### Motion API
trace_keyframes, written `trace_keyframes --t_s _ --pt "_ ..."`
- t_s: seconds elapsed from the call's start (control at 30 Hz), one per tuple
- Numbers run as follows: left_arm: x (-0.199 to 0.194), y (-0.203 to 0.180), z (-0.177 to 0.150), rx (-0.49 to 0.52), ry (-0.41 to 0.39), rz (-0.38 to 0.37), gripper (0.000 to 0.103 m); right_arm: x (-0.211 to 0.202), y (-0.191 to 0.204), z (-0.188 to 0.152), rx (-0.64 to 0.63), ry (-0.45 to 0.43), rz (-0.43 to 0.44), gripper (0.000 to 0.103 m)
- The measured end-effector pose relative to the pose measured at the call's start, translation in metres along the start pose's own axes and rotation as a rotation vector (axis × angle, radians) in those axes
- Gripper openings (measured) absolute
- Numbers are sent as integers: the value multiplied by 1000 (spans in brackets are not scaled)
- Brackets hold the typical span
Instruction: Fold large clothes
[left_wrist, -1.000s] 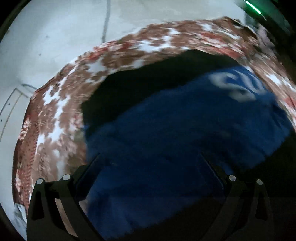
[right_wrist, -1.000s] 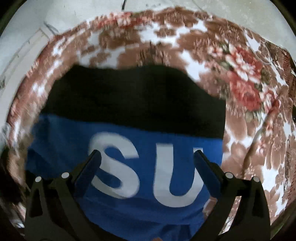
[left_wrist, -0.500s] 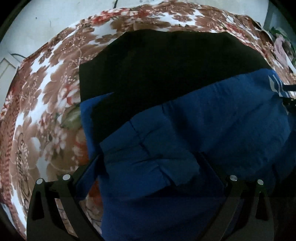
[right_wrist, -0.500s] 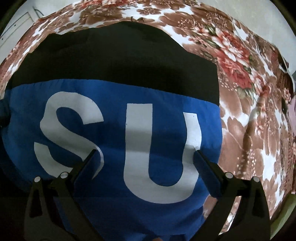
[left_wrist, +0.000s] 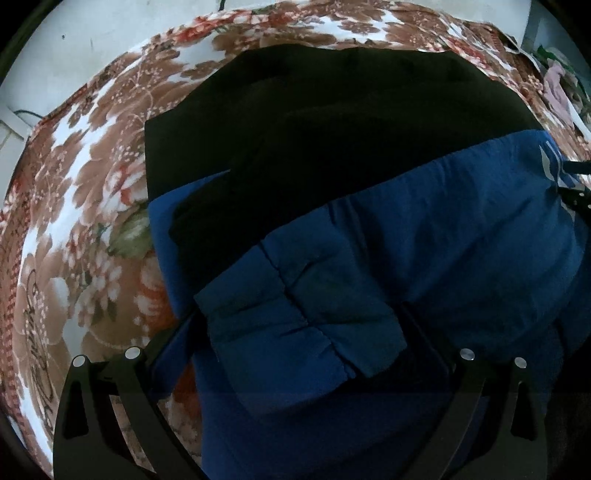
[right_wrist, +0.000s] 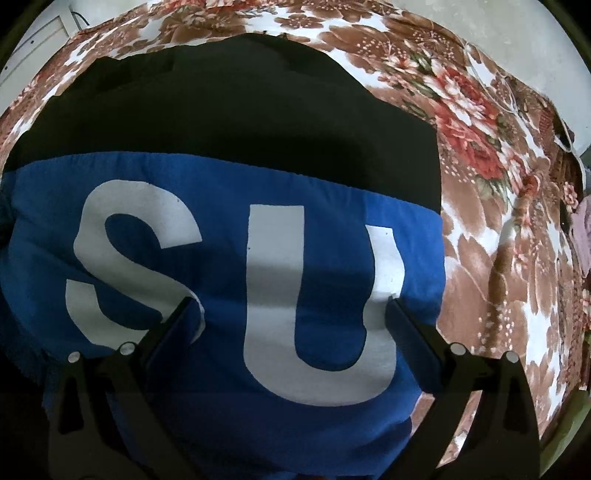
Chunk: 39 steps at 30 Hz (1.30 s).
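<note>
A large blue and black garment (left_wrist: 424, 236) lies spread on a floral bedspread (left_wrist: 92, 184). In the left wrist view its blue sleeve with a gathered cuff (left_wrist: 295, 325) is folded across the body, and the black part (left_wrist: 332, 122) lies beyond. My left gripper (left_wrist: 295, 336) hovers open just over the cuff, one finger on each side of it. The right wrist view has the blue front with the white letters "SU" (right_wrist: 273, 280) and a black band (right_wrist: 229, 110) above. There my right gripper (right_wrist: 291, 317) is open, low over the letters, holding nothing.
The bedspread (right_wrist: 498, 240) extends right and beyond the garment. A pale floor (left_wrist: 74, 48) lies past its far edge. A pinkish cloth (left_wrist: 557, 85) sits at the far right corner. A thin white cable (right_wrist: 491, 85) rests on the bedspread.
Both grippers have come down closer to the garment, which now fills the views. The left view has gone from blurred sweep to steady, and the folded sleeve lies across the body.
</note>
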<state>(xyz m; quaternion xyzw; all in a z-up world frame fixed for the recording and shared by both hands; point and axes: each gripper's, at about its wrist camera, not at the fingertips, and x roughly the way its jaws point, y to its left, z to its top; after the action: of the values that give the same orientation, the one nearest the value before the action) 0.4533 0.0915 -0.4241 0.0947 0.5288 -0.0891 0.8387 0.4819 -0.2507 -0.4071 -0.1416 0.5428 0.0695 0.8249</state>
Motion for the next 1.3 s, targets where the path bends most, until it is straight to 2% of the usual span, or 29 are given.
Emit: trace_keyframes --t_s 0.1,0.17,0.27,0.4,0.53,0.67,0.77,0.93,1.0,1.13,1.3 --pt "-4 -2 1 9 -9 16 99 -4 0 -2 -3 -20 6 98" --pt "-16 -6 3 20 -19 64 99 -12 -2 -3 -3 -31 -1 98" --pt "-58 -13 3 11 -118 91 98 -30 -6 -9 31 -62 13 98" --pt "-114 -20 -9 -40 -154 104 98 -70 -4 -22 5 -114 79 98" --pt "-157 -27 -44 -112 -154 115 98 -112 -3 -48 -22 -161 121 98" --pt "-184 -32 -108 -223 -114 116 98 -143 -7 -79 -2 -180 188 98" --pt "-195 -37 -164 -309 -54 106 98 -157 -8 -105 12 -156 211 98" --pt "-206 -47 -255 -402 31 80 98 -159 -14 -171 81 -65 195 98" --pt "-208 -49 -282 -427 50 62 98 -157 -17 -198 131 -26 184 98" --pt "-214 -57 -326 -489 53 -11 98 -152 -19 -254 238 75 203 98" --pt "-211 -68 -347 -500 69 -94 98 -155 -12 -303 334 175 231 98"
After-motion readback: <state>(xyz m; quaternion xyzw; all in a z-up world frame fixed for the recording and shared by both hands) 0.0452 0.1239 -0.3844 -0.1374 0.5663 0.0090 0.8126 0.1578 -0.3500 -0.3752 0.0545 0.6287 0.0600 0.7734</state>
